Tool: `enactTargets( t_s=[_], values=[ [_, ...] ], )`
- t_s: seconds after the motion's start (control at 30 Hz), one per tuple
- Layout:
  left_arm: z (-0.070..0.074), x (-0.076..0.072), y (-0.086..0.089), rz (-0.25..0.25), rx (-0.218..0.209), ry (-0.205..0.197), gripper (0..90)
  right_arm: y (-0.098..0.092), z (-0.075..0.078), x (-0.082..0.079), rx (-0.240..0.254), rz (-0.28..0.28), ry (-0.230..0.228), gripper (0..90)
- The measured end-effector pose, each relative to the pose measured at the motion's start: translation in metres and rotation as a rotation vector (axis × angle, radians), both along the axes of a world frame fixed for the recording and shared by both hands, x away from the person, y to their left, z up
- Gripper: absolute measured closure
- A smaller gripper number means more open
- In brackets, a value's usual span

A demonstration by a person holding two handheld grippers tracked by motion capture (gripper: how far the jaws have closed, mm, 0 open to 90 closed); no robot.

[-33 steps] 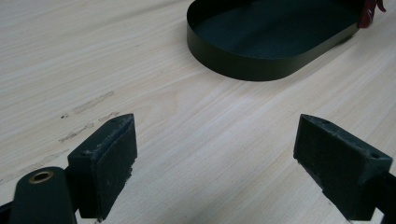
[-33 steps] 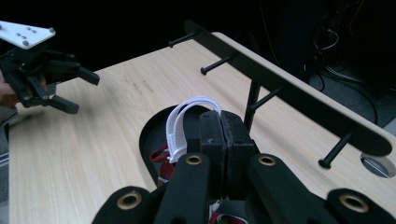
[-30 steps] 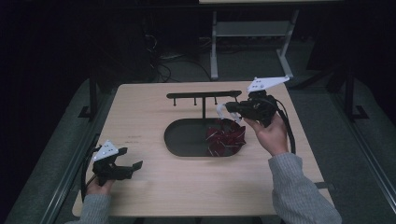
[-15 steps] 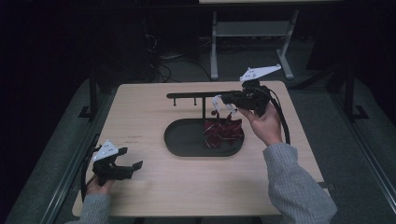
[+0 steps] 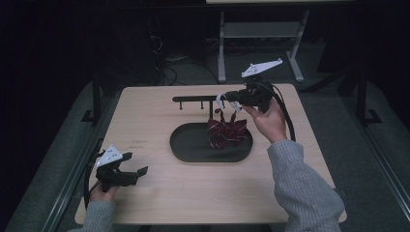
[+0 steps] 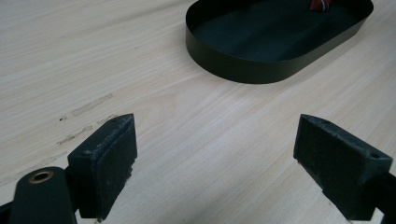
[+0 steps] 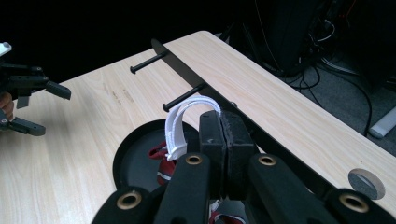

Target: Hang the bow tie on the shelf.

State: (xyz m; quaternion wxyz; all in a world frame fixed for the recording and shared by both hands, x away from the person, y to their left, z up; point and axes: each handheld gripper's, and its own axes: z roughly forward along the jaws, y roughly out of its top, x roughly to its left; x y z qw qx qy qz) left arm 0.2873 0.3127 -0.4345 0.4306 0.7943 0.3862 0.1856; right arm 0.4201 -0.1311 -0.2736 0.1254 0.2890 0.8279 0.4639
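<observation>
Red patterned pouch (image 5: 226, 132) hung over black tray (image 5: 193, 150), white loop (image 7: 180, 122) pinched in shut right gripper (image 5: 231, 104) jaws near rack peg (image 7: 183, 98). Left gripper (image 5: 140, 170) idle, open, empty. Next: thread loop onto peg.

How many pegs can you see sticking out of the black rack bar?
2 for sure, in the right gripper view: the far peg near the bar's end, and the near peg just beyond the white loop. More may be hidden behind the jaws.
</observation>
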Motion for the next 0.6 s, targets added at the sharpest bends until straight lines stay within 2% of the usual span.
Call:
enactTargets(
  t_s=[0.3,0.6],
  values=[
    [0.000,0.000,0.001,0.001,-0.008,0.003,13.1,0.002,-0.006,0.013,-0.009,-0.017,0.020,88.6],
    [0.000,0.000,-0.001,-0.007,0.000,0.004,13.0,0.007,-0.015,0.019,-0.036,-0.027,0.034,88.5]
  ],
)
